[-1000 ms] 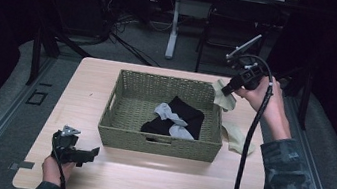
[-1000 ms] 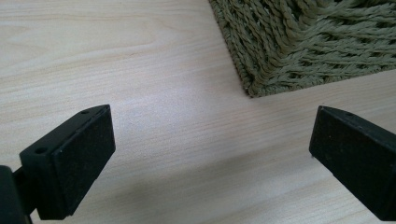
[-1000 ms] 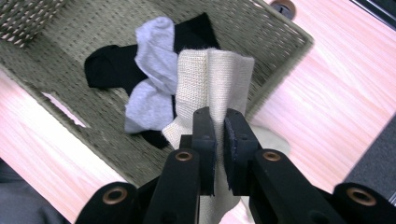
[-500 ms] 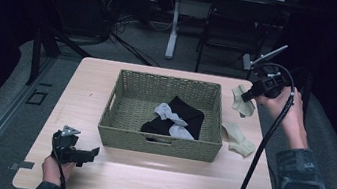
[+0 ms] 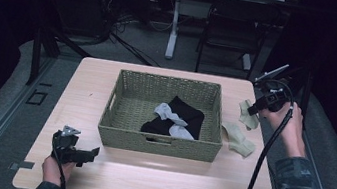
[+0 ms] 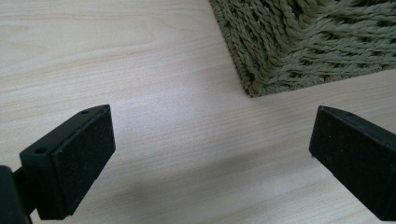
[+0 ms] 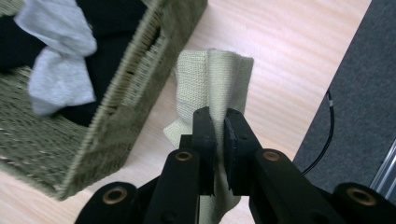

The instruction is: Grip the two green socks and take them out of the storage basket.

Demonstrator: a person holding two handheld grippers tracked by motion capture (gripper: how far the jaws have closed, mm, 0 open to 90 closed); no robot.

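Right gripper (image 7: 219, 140) has its fingers pinched on a pale sock (image 7: 212, 81), dangling just right of the basket (image 5: 115, 132) over the tabletop (image 5: 86, 87). Left gripper (image 6: 210, 154) sits wide open, holding nothing.

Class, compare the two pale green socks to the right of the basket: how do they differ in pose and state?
The held sock hangs pinched in the right tool, above the table; the loose sock lies flat on the table, untouched. The held sock is bunched and folded; the loose sock is spread out. Both are pale green and outside the basket.
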